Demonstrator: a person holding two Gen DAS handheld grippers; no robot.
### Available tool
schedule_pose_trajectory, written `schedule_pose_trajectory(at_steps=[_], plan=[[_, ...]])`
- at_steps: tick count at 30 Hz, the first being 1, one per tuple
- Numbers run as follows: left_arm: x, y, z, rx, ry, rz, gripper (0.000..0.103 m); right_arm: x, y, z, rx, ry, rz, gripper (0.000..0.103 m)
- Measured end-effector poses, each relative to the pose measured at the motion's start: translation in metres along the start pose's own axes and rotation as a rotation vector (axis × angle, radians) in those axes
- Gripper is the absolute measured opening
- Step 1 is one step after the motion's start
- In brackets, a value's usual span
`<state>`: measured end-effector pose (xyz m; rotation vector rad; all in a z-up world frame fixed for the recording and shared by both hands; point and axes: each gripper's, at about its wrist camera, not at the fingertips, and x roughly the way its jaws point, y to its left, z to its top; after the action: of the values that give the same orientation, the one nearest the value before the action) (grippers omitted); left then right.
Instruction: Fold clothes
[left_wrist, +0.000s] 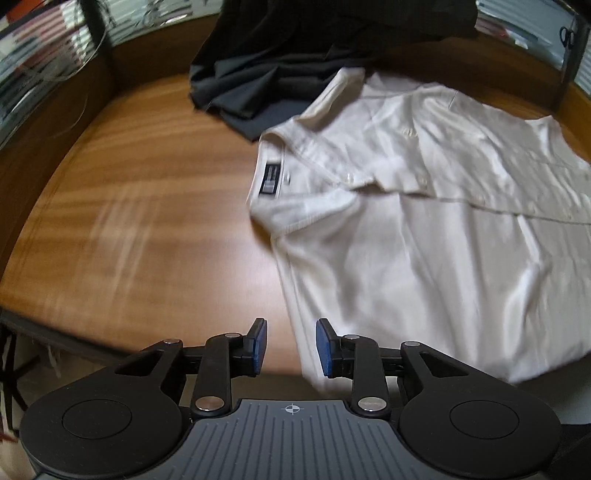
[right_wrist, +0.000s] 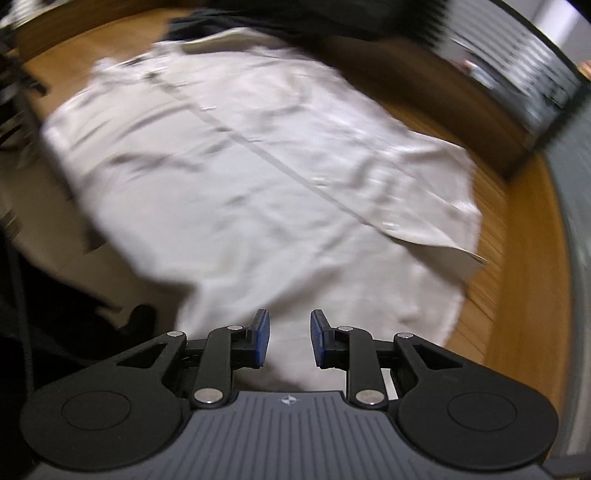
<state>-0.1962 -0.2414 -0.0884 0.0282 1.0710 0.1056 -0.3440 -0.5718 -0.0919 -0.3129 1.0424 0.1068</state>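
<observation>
White button-up shirt being kept spread flat, front up, for folding, ahead of both tools | left gripper, right gripper being held parted, empty | dark garment being kept beyond.

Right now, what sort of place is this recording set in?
Probably a home or office room: a white shirt lies on a wooden table, a dark garment heaped behind it, and slatted blinds line the wall.

Both wrist views low over white shirt.
</observation>
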Motion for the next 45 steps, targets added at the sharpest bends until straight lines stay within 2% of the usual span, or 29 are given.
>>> schedule_pose_trajectory(at_steps=[4, 8, 11, 18, 22, 25, 28, 29, 30, 36, 37, 38, 41, 45], plan=[[0.011, 0.004, 0.031, 0.036, -0.037, -0.024, 0.034, 0.009, -0.031, 0.021, 0.144, 0.016, -0.066, 0.027], [0.024, 0.008, 0.068, 0.079, -0.086, -0.05, 0.041, 0.019, -0.065, 0.05, 0.274, 0.02, -0.133, 0.027], [0.034, 0.009, 0.099, 0.107, -0.12, -0.063, 0.045, 0.025, -0.093, 0.074, 0.362, 0.007, -0.151, 0.027], [0.075, -0.003, 0.175, 0.136, -0.142, -0.064, 0.047, 0.05, -0.165, 0.13, 0.426, -0.03, -0.19, 0.027], [0.105, -0.016, 0.212, 0.134, -0.12, -0.043, 0.052, 0.078, -0.204, 0.163, 0.363, -0.036, -0.192, 0.027], [0.129, -0.024, 0.234, 0.112, -0.093, -0.034, 0.052, 0.106, -0.232, 0.187, 0.292, -0.024, -0.174, 0.028], [0.154, -0.035, 0.254, 0.093, -0.058, -0.017, 0.052, 0.14, -0.255, 0.209, 0.205, -0.002, -0.147, 0.034], [0.161, -0.038, 0.258, 0.095, -0.047, -0.016, 0.052, 0.152, -0.261, 0.216, 0.173, 0.007, -0.137, 0.04], [0.168, -0.041, 0.263, 0.098, -0.036, -0.014, 0.052, 0.164, -0.265, 0.222, 0.137, 0.019, -0.125, 0.045], [0.197, -0.055, 0.282, 0.157, 0.007, -0.001, 0.051, 0.222, -0.274, 0.247, -0.124, 0.072, -0.028, 0.048], [0.199, -0.056, 0.284, 0.166, 0.01, 0.001, 0.048, 0.228, -0.274, 0.25, -0.169, 0.075, -0.004, 0.05], [0.201, -0.057, 0.285, 0.168, 0.011, 0.006, 0.038, 0.232, -0.275, 0.252, -0.19, 0.088, 0.019, 0.054], [0.208, -0.055, 0.288, 0.148, 0.019, 0.026, 0.024, 0.245, -0.279, 0.261, -0.253, 0.126, 0.087, 0.055], [0.215, -0.053, 0.289, 0.11, 0.03, 0.044, 0.021, 0.261, -0.283, 0.272, -0.337, 0.176, 0.18, 0.055]])
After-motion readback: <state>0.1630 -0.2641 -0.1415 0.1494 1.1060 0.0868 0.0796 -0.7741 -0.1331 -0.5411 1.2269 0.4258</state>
